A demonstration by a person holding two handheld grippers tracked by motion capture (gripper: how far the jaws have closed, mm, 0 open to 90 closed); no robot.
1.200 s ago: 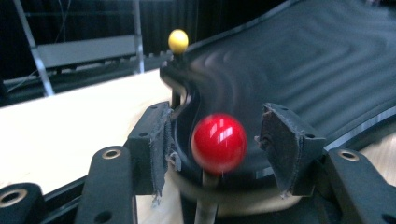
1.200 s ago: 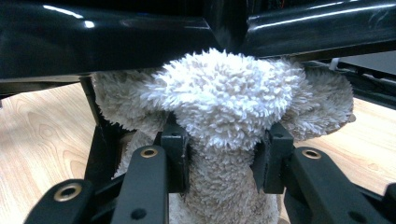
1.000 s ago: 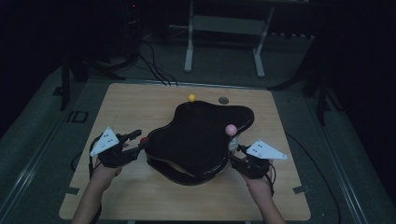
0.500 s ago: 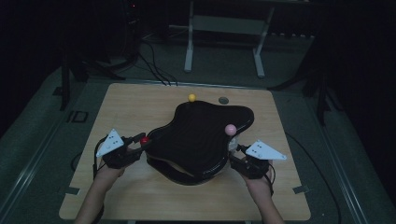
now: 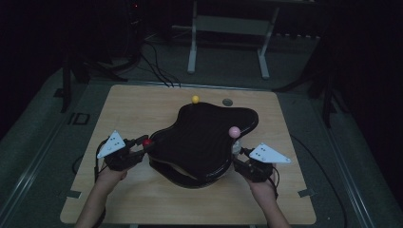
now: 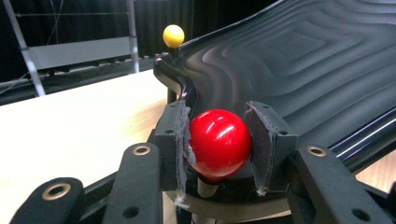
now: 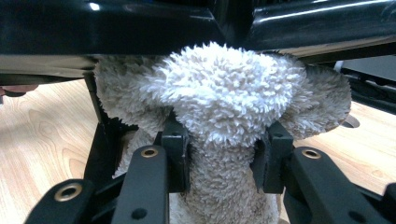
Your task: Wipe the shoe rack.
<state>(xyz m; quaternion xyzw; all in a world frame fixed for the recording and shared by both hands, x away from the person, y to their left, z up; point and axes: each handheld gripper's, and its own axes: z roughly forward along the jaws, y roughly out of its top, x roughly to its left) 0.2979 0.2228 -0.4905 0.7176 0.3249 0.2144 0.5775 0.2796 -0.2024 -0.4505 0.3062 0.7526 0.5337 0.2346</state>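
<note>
left gripper (image 6: 219,144): your jaws clamp the red knob (image 6: 219,143) at the black lid's (image 5: 204,137) left edge; pads press both sides
right gripper (image 7: 219,154): narrow; you pinch a fuzzy beige cloth (image 7: 219,98) just under the lid's right rim
lid: mid-table (image 5: 142,109); yellow knob (image 5: 195,99) far edge; pink knob (image 5: 234,131) right
</note>
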